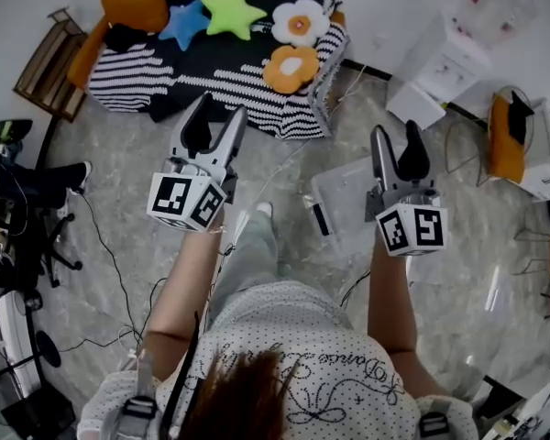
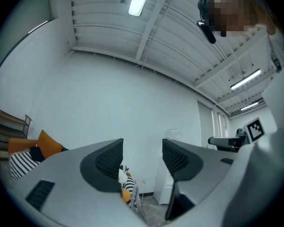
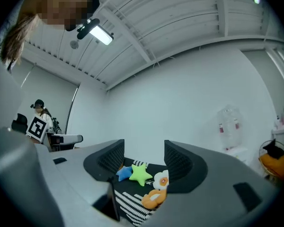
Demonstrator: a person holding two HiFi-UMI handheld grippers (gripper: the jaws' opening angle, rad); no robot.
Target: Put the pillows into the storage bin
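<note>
**A:** Start closest in. Any writing?

**B:** The person's dotted shirt (image 1: 293, 356) has a line of cursive print, too curled to read with any certainty. Each claw carries a cube (image 1: 185, 200) with square black-and-white markers; they bear no words.

**A:** And the claws themselves?

**B:** The left gripper (image 1: 222, 106) has its jaws well apart. Its own view shows only the wall and a strip of sofa through the gap, and nothing touches the pads. The right gripper (image 1: 396, 131) is the same: jaws spread, nothing held. Both are up in the air, pointing roughly level toward the far wall.

**A:** Where's the bin?

**B:** The clear bin (image 1: 344, 191) sits on the grey floor (image 1: 119, 181) on the right, just past the right gripper in the head view. A dark label is on its near-left side, but the print is too small to read.

**A:** The pillows?

**B:** They are farther off, on the black-and-white striped sofa (image 1: 211, 85) against the far wall. A blue star (image 1: 185, 23) and a green star (image 1: 232, 12) touch each other. A white flower (image 1: 299, 23) is to their right, and an orange flower (image 1: 291, 68) lies nearer, by the sofa's right end. In the right gripper view, all four show far off through the gap between its jaws.

**A:** Anything beyond that?

**B:** A white water dispenser (image 1: 431, 71) stands far right, by the wall.
</note>
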